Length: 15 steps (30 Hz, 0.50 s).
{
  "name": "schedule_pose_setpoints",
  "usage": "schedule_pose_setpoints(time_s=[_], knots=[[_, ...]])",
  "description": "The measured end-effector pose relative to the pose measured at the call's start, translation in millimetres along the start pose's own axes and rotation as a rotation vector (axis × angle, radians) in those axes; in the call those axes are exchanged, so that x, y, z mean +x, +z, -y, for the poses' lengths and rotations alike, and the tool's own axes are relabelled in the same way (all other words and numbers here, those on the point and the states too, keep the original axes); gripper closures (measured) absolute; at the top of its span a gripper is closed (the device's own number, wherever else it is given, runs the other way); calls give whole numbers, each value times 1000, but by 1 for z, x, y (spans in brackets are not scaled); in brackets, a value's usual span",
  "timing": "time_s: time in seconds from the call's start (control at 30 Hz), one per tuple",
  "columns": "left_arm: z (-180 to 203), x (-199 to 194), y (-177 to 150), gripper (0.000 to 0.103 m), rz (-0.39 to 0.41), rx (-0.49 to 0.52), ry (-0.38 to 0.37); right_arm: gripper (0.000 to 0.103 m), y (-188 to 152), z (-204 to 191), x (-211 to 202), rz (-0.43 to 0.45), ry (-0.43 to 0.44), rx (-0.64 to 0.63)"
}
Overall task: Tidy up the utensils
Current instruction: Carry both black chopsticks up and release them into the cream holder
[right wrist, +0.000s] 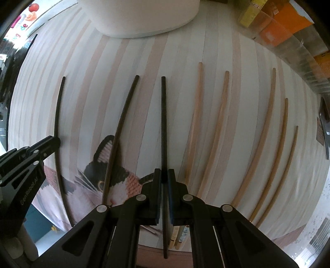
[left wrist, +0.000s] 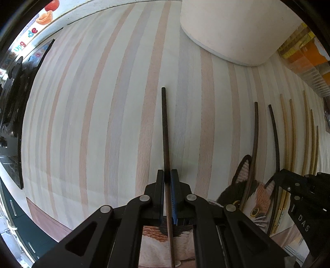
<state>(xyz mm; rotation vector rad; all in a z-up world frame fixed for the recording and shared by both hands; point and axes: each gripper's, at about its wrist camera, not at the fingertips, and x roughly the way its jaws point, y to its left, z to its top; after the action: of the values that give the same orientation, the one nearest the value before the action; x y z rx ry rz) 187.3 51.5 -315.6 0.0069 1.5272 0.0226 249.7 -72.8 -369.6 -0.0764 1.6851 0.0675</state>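
Observation:
My left gripper is shut on a dark chopstick that points away over the striped cloth. My right gripper is shut on another dark chopstick. A third dark chopstick lies between them, crossing the cat picture; it also shows in the left wrist view. Several light wooden chopsticks lie in a row to the right of my right gripper. The left gripper shows at the left edge of the right wrist view, holding its chopstick.
A white round container stands at the far side of the cloth, also in the left wrist view. Orange and yellow boxes sit at the far right. A dark flat object lies at the left edge.

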Motion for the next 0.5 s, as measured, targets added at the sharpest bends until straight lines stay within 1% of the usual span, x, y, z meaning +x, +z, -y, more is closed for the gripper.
schedule_pose_setpoints(time_s=[0.13,0.33,0.43,0.5], knots=[[5,2,4,99,-9,17,3,97,9,-7,8,2,-21,-9],[12,4,7,100,-3,30,23,96,2,-26,5,19,-62,-16],[15,4,5,100,7,31,23,97,-5,-27,5,40,-47,-1],[15,2,2,100,13,30,21,97,-10,-22,4,57,-20,20]])
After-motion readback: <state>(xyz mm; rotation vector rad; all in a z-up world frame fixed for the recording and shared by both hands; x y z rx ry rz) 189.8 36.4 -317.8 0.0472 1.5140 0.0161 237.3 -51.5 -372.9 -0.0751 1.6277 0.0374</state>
